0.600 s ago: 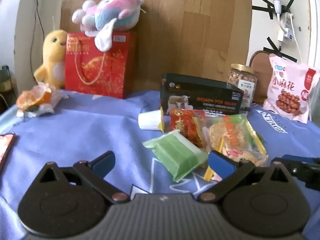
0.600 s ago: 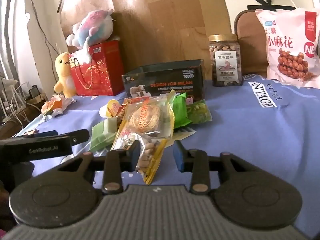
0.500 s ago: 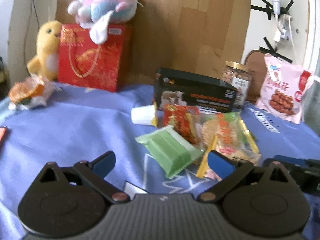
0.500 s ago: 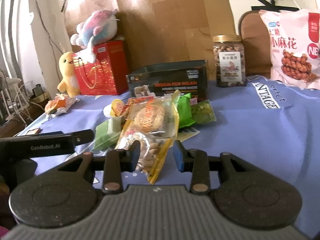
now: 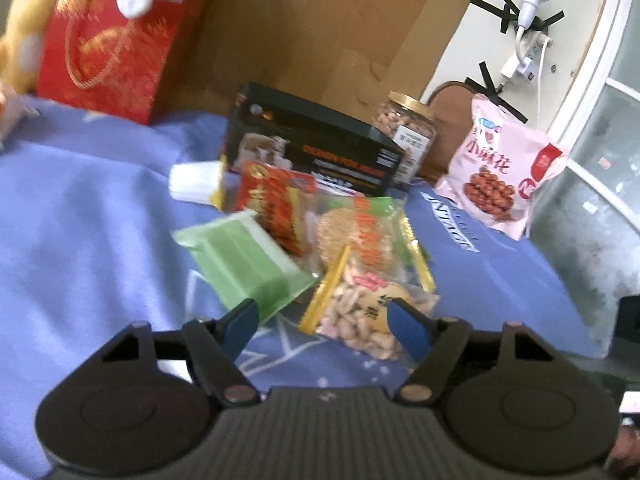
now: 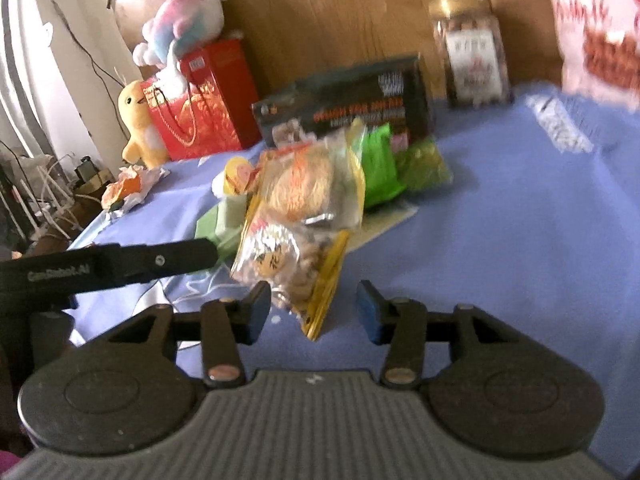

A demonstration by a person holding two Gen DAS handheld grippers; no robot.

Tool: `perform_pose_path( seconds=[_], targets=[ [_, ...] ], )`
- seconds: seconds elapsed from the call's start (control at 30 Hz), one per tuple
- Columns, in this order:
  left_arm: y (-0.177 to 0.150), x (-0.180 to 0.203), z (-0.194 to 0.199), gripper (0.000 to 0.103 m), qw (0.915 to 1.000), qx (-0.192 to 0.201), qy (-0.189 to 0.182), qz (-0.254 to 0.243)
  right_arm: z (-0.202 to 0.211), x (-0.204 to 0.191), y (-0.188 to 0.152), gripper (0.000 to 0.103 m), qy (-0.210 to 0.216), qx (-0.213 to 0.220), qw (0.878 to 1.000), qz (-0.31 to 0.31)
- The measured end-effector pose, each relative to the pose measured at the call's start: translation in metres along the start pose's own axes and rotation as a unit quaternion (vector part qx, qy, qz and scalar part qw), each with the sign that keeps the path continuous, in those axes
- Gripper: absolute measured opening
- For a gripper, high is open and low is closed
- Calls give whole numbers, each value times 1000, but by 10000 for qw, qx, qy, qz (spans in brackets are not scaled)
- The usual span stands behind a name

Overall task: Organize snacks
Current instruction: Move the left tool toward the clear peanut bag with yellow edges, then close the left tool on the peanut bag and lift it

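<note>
Our left tool (image 5: pixel 326 326) is spread wide, its blue fingertips (image 5: pixel 240 320) apart over the blue cloth of the table (image 5: pixel 80 220) and holding nothing. Between and just beyond them lies the clear peanut packet (image 5: pixel 360 312) with yellow edges, its near end between the tips but touching neither as far as we can tell. Just left of it lies the pale green packet (image 5: pixel 244 260), whose near corner sits by the left fingertip.

Our right tool (image 6: pixel 310 312) is also spread, gripping nothing; the yellow-edged corner of the same peanut packet (image 6: pixel 292 264) lies in the gap between its tips. The left tool's black arm (image 6: pixel 120 260) reaches in from the left.

Farther out, a round-cracker packet (image 5: pixel 360 236) overlaps the peanut packet, with a red packet (image 5: pixel 276 200) left of it and a small white cup (image 5: pixel 192 182) lying on its side farther left. In the right view, bright green packets (image 6: pixel 380 164) lie right of the pile. Behind the pile stands the black box (image 5: pixel 312 148). Right of it stand a nut jar (image 5: pixel 408 132) and a pink snack bag (image 5: pixel 500 172). Far left are a red gift bag (image 5: pixel 116 48) and a yellow plush (image 5: pixel 20 28).
</note>
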State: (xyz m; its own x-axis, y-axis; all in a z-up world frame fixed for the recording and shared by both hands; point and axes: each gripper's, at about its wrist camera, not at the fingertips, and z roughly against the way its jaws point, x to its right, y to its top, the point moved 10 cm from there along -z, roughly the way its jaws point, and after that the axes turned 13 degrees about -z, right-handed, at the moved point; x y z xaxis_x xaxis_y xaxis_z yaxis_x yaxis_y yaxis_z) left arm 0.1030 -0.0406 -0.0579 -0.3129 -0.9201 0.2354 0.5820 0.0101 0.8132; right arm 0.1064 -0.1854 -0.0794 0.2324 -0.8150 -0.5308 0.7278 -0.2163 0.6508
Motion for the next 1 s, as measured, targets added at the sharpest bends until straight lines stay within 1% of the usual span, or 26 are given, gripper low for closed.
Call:
perform_pose_path(
  seconds=[0.03,0.07,0.1,0.13,0.17,0.2,0.33,0.4,0.43,0.53,0.63,0.7,0.73,0.77,0.8,0.83,0.87,0.9,0.93,0.97,1.0],
  targets=[
    [2,0,-4,79,10000,4,-13,41,-2,-3,-1,49,29,-20,10000,34],
    [4,0,-7,87,9999,40,-68,120,-3,-6,-2,47,51,-48,9999,100],
    [4,0,-8,95,9997,-22,-131,193,-4,-8,-4,37,50,-75,9998,149],
    [6,1,-11,97,9996,-31,-182,197,-3,-10,-5,36,61,-85,9998,188],
    [7,4,-14,100,9996,-42,-223,139,-1,-11,-6,31,61,-76,9997,210],
    [8,5,-16,100,9997,-81,-235,81,1,-10,-6,26,49,-76,9997,240],
    [8,15,-18,100,9994,-132,-318,-86,14,4,2,24,-111,136,9997,185],
    [8,19,-18,100,9991,-139,-390,-113,21,15,7,24,-164,255,9995,-5],
    [8,22,-17,100,9988,-147,-453,-117,25,21,9,24,-138,243,9995,-144],
    [9,30,-18,99,9971,-199,-727,-79,27,29,8,24,119,58,9982,-587],
    [8,35,-22,99,9945,-323,-995,53,25,25,4,23,760,-294,9904,-1116],
    [7,34,-26,98,9917,-444,-1174,271,21,16,-1,22,1097,-587,9848,-1208],
    [5,32,-28,97,9899,-510,-1257,411,21,12,-5,22,1234,-708,9820,-1241],
    [2,29,-29,91,9885,-553,-1308,520,20,8,-7,22,1338,-789,9798,-1256],
    [0,26,-29,77,9873,-578,-1351,597,20,4,-9,22,1364,-823,9799,-1205],
    [-3,24,-29,68,9860,-593,-1406,678,20,2,-9,21,1352,-803,9809,-1147],
    [-4,22,-30,55,9850,-614,-1436,739,21,1,-9,21,1342,-772,9819,-1094],
    [-6,21,-31,51,9840,-643,-1452,803,23,1,-8,21,1348,-744,9824,-1062],
    [-8,20,-32,50,9834,-641,-1469,857,24,0,-8,22,1346,-718,9830,-1025],
    [-8,19,-31,46,9827,-636,-1493,897,23,-1,-8,22,1327,-708,9837,-987],
    [-8,20,-32,39,9821,-642,-1520,905,23,-1,-8,22,1294,-702,9846,-939]
  ],
)
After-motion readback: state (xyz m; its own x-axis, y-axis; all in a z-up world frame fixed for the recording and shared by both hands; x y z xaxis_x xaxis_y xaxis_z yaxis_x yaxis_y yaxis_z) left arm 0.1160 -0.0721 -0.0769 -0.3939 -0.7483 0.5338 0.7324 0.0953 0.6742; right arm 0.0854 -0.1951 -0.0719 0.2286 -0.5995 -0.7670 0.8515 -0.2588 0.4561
